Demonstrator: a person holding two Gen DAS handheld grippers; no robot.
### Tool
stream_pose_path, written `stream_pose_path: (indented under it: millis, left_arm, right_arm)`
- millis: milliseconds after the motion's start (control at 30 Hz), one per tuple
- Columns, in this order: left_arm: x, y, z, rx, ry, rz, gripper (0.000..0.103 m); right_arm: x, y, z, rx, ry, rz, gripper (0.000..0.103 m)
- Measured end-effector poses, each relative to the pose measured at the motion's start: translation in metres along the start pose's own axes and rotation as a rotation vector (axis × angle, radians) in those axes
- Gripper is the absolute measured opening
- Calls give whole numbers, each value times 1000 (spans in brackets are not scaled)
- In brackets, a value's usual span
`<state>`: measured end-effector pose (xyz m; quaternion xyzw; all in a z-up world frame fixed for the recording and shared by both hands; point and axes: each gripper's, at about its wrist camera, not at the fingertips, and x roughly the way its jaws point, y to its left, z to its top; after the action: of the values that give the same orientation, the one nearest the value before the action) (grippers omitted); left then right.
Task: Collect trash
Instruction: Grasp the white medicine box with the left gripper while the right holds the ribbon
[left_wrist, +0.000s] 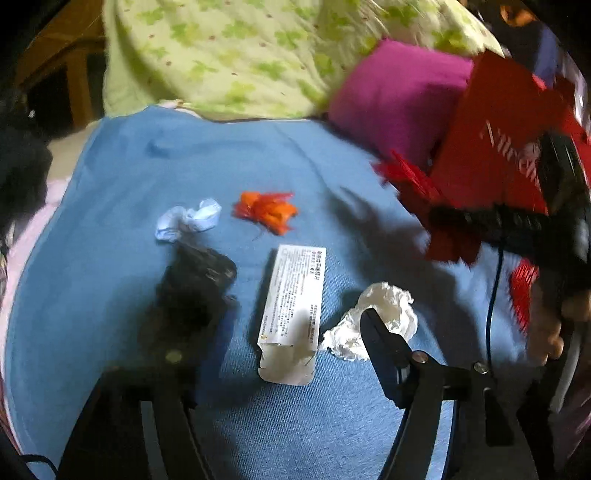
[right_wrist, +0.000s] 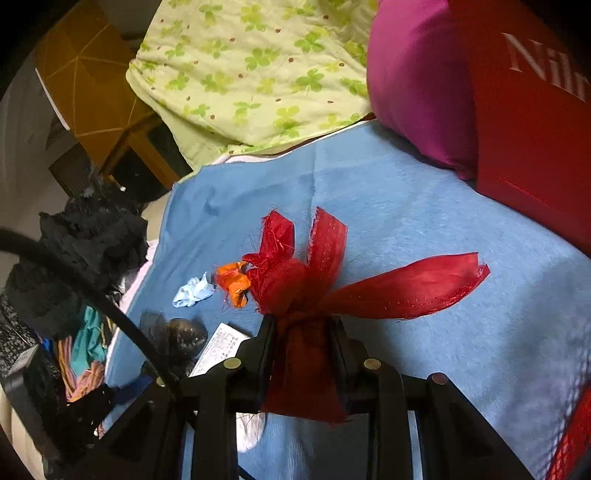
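Note:
On the blue cloth (left_wrist: 122, 206) lie a flat white printed packet (left_wrist: 291, 306), a crumpled white tissue (left_wrist: 384, 314), a pale blue paper wad (left_wrist: 188, 219) and an orange wrapper (left_wrist: 266, 212). My left gripper (left_wrist: 288, 291) stands open astride the packet, its pads clear of it. A dark netted lump (left_wrist: 210, 266) sits at its blurred left finger. My right gripper (right_wrist: 303, 325) is shut on a frayed red ribbon bow (right_wrist: 314, 266), held above the cloth. The orange wrapper (right_wrist: 232, 280), blue wad (right_wrist: 192, 291) and packet (right_wrist: 221, 347) show beyond it to the left.
A red paper bag (right_wrist: 535, 129) and a magenta pillow (right_wrist: 413, 85) stand at the right, and a green clover quilt (right_wrist: 251, 74) lies behind. Dark clothes (right_wrist: 85, 251) pile up off the cloth's left edge, and wooden furniture (right_wrist: 92, 81) stands beyond.

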<state>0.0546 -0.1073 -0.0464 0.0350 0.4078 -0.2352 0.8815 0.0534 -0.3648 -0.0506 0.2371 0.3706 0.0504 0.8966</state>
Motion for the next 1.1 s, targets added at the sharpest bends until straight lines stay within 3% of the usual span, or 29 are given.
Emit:
stream_pose_path:
  millis: [100, 200, 467, 567, 600, 867, 1100]
  left_arm:
    - [10, 6, -4, -22, 46, 10, 72]
    - [28, -2, -9, 26, 105, 63, 72]
    - [50, -3, 2, 28, 103, 110, 72]
    - [63, 0, 2, 14, 139, 105, 50]
    - [67, 3, 1, 1, 154, 102, 50]
    - [49, 1, -7, -9, 114, 127, 45]
    - [-16, -17, -9, -12, -36, 135, 45]
  right_arm:
    - [-10, -3, -6, 8, -6, 13, 30]
    - [-15, -5, -10, -2, -8, 9, 30]
    - [-10, -10, -9, -5, 6, -8, 30]
    - [-11, -4, -11, -34, 2, -23, 30]
    - [-11, -3, -11, -43, -2, -26, 30]
    - [-22, -1, -13, -51, -40, -15, 30]
    - [-62, 12, -37, -76, -133, 58, 30]
